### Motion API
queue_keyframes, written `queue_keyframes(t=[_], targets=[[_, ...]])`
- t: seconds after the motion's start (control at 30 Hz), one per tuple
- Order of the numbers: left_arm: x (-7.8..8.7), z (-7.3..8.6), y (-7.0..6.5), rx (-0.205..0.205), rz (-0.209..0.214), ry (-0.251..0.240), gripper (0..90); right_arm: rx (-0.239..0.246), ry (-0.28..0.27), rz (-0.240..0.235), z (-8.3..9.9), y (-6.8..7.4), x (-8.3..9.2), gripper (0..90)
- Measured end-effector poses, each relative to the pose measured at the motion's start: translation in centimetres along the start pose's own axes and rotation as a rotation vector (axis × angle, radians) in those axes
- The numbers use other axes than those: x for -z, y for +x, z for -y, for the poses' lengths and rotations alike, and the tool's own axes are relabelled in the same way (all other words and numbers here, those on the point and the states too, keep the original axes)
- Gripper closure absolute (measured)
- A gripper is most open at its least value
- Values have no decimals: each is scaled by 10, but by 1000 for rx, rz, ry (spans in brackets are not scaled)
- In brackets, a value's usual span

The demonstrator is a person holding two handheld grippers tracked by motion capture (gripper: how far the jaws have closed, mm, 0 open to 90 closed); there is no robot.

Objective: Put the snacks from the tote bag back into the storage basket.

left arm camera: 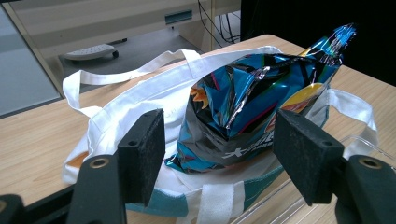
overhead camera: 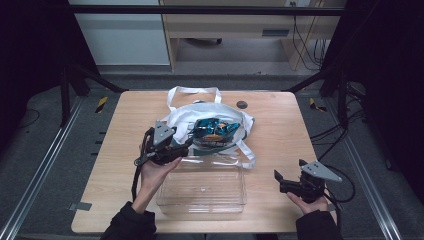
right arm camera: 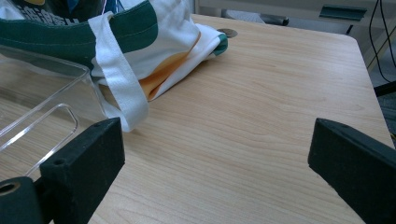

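Observation:
A white cloth tote bag with a teal band and white handles lies in the middle of the wooden table. On its mouth rests a shiny blue snack bag. My left gripper is open just in front of the snack bag, one jaw to each side, not touching it. An empty clear plastic box sits in front of the tote. My right gripper is open over bare table to the right of the box, with nothing between its jaws.
A small dark round thing lies on the table behind the tote. The tote's white strap hangs over the clear box's corner. Bare wood stretches along the table's right side. Cables trail on the floor to the right.

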State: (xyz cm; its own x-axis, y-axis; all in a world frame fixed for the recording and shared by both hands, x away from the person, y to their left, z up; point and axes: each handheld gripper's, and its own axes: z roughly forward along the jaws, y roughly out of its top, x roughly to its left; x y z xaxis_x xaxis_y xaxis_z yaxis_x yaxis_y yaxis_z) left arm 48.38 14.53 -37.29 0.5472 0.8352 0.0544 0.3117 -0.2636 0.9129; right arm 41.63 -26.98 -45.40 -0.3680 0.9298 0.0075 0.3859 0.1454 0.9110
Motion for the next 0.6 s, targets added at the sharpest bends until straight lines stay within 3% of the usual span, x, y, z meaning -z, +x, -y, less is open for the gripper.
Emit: queue_keyframes(t=[0.6], targets=[[-18, -4, -4, 0, 11, 24, 399, 2, 3, -4, 0, 0, -1, 43]])
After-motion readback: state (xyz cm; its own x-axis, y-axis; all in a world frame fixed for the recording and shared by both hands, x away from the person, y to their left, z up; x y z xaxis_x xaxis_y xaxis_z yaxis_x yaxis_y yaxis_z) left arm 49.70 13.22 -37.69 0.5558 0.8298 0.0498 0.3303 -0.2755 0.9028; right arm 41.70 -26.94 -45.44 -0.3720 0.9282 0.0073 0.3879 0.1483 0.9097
